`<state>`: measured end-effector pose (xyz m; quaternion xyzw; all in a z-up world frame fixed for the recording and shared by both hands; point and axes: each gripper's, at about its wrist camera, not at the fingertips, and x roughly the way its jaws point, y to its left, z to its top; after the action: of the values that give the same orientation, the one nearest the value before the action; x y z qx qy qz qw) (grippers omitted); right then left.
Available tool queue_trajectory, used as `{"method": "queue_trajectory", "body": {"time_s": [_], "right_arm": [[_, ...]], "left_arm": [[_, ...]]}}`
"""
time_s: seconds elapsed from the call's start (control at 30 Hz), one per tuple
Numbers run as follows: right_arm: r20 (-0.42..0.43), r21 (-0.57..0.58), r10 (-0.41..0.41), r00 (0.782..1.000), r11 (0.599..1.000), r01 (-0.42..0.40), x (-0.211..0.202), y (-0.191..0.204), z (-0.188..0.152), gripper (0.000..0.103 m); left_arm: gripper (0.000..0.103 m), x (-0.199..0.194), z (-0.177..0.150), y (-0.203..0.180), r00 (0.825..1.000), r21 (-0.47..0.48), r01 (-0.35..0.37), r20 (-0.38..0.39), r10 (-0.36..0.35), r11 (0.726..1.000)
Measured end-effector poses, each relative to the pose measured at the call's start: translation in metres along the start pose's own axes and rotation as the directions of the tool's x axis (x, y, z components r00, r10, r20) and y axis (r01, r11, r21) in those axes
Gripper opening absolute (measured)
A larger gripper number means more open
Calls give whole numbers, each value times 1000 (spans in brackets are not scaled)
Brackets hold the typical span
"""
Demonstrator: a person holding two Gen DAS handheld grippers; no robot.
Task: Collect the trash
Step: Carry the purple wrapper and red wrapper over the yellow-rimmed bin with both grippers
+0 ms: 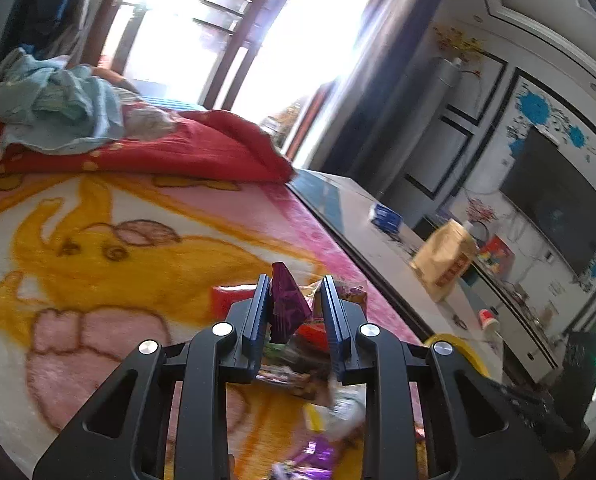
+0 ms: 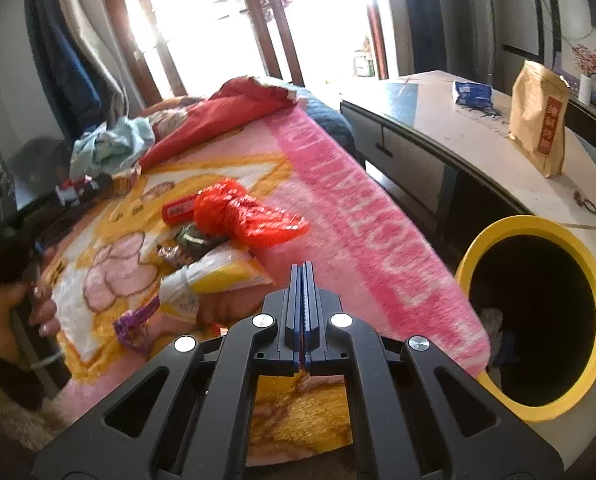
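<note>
My left gripper is shut on a purple wrapper and holds it above the cartoon blanket. Beneath it lie more wrappers, blurred. In the right wrist view a trash pile lies on the blanket: a red plastic bag, a red packet, a yellow-white packet, dark foil wrappers and a purple wrapper. My right gripper is shut and empty, near the blanket's front edge. A yellow-rimmed bin stands open to its right; its rim shows in the left view.
A long white table runs along the bed with a brown paper bag and a blue packet. A red quilt and light blue clothes are heaped at the bed's far end. A TV hangs on the wall.
</note>
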<state>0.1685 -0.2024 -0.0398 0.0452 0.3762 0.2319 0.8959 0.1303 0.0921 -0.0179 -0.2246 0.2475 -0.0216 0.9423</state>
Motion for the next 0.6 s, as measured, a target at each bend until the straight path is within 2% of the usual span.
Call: {"method": "queue_trajectory", "body": {"time_s": [0.6], "right_arm": [[97, 97, -42, 994, 995, 32, -27, -36, 18, 0]], "left_arm": [[25, 14, -34, -71, 987, 137, 137, -102, -124, 981]]}}
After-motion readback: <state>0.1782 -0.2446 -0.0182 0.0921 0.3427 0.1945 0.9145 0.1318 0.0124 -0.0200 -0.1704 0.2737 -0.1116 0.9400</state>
